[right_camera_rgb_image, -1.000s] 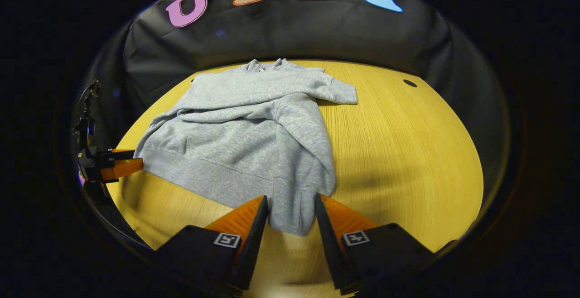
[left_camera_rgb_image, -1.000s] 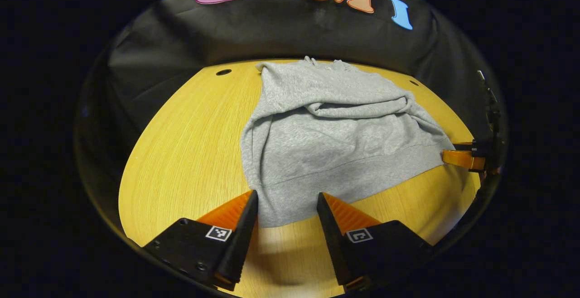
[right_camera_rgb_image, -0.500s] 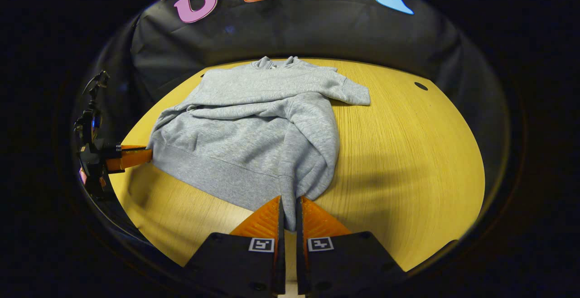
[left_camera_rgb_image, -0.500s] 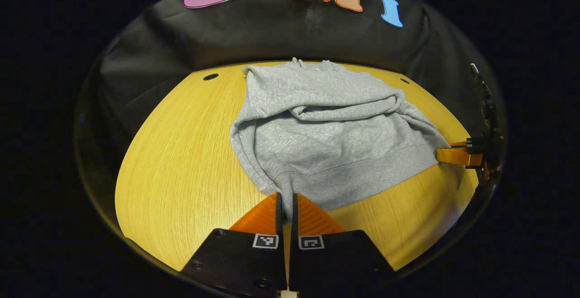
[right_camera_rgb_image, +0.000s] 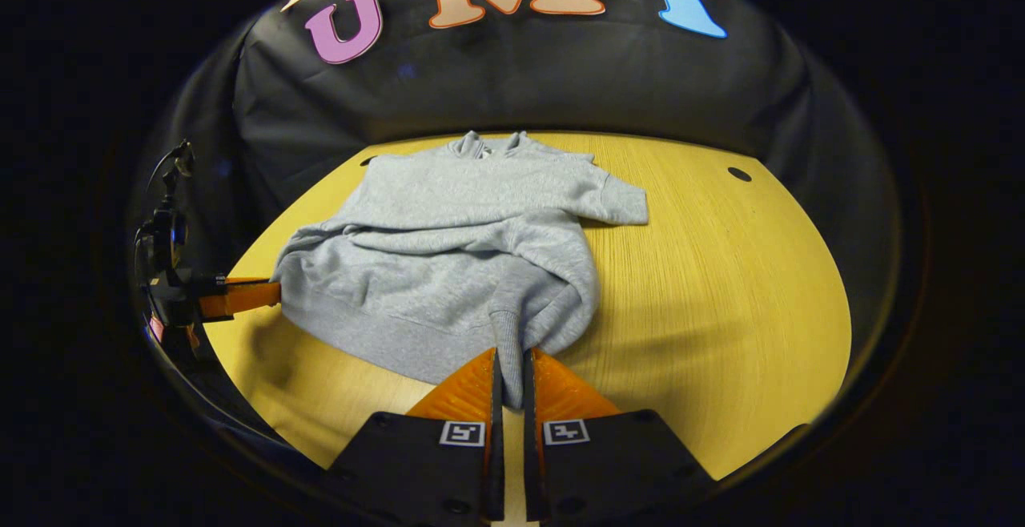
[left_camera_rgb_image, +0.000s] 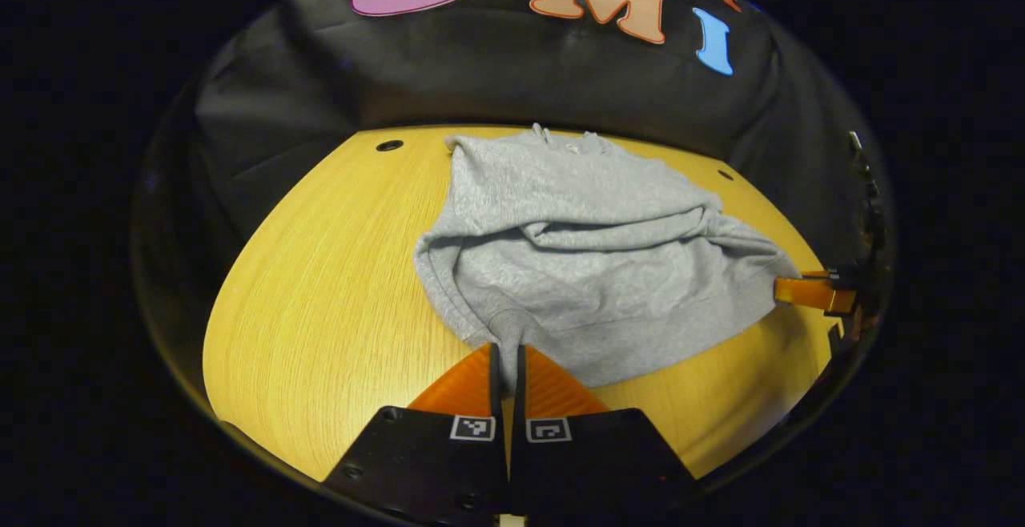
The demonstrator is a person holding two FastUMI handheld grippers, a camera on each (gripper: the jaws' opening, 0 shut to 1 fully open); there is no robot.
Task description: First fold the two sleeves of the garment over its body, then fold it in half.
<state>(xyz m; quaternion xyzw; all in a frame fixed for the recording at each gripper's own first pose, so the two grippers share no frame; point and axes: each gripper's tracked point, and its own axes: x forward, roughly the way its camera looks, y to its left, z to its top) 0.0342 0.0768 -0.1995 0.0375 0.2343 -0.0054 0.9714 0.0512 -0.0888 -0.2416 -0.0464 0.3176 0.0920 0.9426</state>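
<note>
A grey sweatshirt [left_camera_rgb_image: 584,255] lies on the round yellow table [left_camera_rgb_image: 320,303], its sleeves folded across the body and its collar at the far edge. My left gripper [left_camera_rgb_image: 506,351] is shut on the hem at one near corner, which is lifted a little. My right gripper [right_camera_rgb_image: 512,359] is shut on the hem at the other near corner of the sweatshirt [right_camera_rgb_image: 472,255]. In the left gripper view the right gripper [left_camera_rgb_image: 809,292] shows at the far right, holding the hem. In the right gripper view the left gripper [right_camera_rgb_image: 236,297] shows at the far left, on the hem.
The yellow table [right_camera_rgb_image: 721,287] has bare wood to the right of the garment and small dark holes [right_camera_rgb_image: 738,174] near its far rim [left_camera_rgb_image: 390,145]. Black cloth walls the booth behind the table.
Both grippers went from open around the hem corners to shut on them. Since then the near hem has lifted and bunched toward the collar.
</note>
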